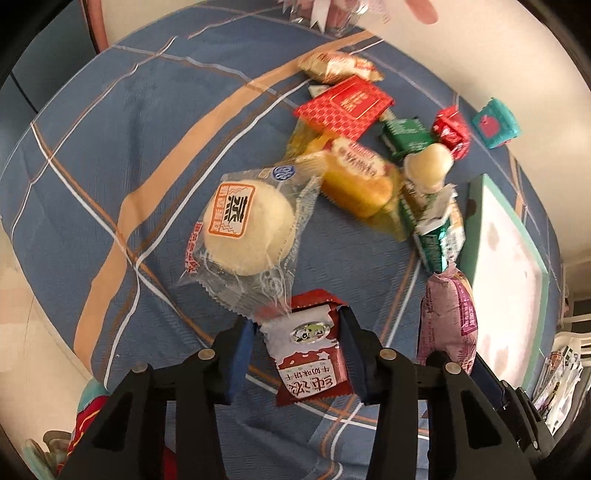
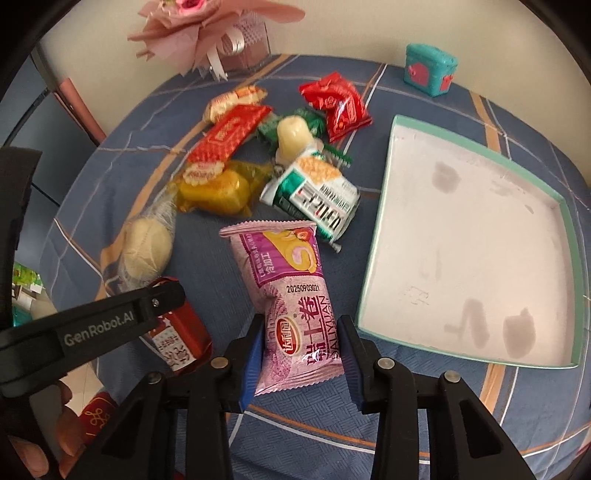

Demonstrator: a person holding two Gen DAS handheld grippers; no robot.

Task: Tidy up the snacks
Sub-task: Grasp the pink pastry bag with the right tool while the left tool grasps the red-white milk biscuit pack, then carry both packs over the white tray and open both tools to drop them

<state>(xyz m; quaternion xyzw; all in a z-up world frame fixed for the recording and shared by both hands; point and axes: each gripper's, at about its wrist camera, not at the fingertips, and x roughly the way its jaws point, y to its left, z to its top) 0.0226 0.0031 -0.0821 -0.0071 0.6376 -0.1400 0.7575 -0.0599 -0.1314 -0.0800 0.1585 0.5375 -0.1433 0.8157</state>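
Both grippers point steeply down over a round table under a blue plaid cloth (image 2: pixel 192 280).

We see the left gripper (image 1: pixel 297 354) with its fingers clamped on a red-and-white milk biscuit packet (image 1: pixel 308 356); the packet's top edge touches the wrapper of a round white bun (image 1: pixel 248 229) at 11 o'clock from it.

The right gripper (image 2: pixel 301 356) has its fingers pinched on the lower end of a purple roll-cake packet (image 2: pixel 291 306), which stands upward from the pads.

The loose pile sits at 12 o'clock from the purple packet: a green-and-white packet (image 2: pixel 314 195) nearest, a yellow cake (image 2: pixel 218 192) at 11, a flat red packet (image 2: pixel 229 133) behind that, a shiny red candy bag (image 2: pixel 338 105) farthest back.

The mint-rimmed tray (image 2: pixel 384 206) lies at 2 o'clock from the right gripper, its white floor bare, its near-left corner just beside the right finger. A strip of bare cloth runs between the tray rim and the pile.

A teal box (image 2: pixel 430 70) stands at the table's far edge, at 12 o'clock from the tray. A pink bouquet (image 2: pixel 207 29) sits at the back edge.
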